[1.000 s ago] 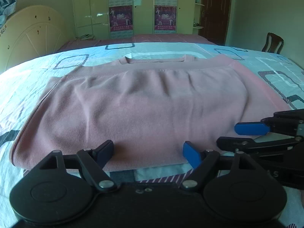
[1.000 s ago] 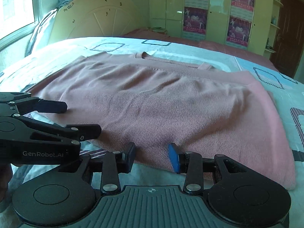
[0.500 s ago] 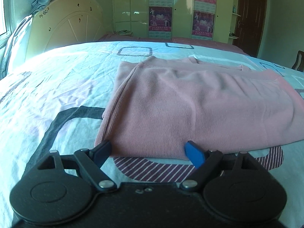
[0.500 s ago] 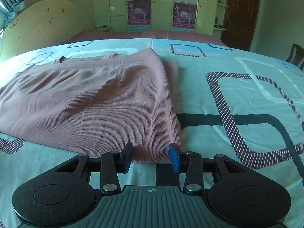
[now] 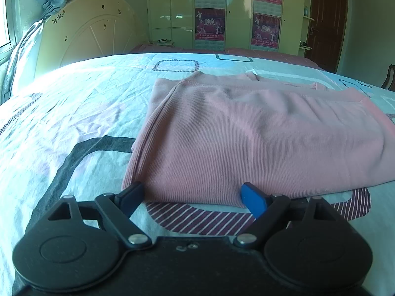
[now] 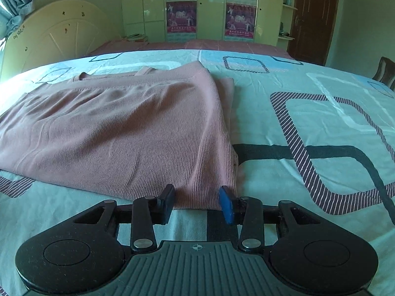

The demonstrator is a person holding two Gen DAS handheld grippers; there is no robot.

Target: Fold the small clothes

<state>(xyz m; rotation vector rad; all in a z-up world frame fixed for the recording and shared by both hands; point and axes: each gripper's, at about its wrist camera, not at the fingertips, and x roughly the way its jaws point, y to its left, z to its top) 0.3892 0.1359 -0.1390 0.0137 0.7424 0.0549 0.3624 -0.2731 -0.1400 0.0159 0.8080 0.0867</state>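
Right now my left gripper (image 5: 191, 198) has just been opening and stands spread at the pink knit top's (image 5: 246, 135) near-left corner, gripping nothing; my right gripper (image 6: 196, 203) stands part-open at the near-right corner. Soft, light, floppy, I judge: pinch both hem corners. It lies folded flat on the bedsheet (image 6: 321, 128).

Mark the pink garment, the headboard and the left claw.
pink garment (image 5: 246, 135), left wrist view, middle of its folded top layer.
headboard (image 5: 93, 32), left wrist view, centre of its cream arched panel.
left claw (image 5: 192, 196), left wrist view, midway between the fingertips, standing apart.
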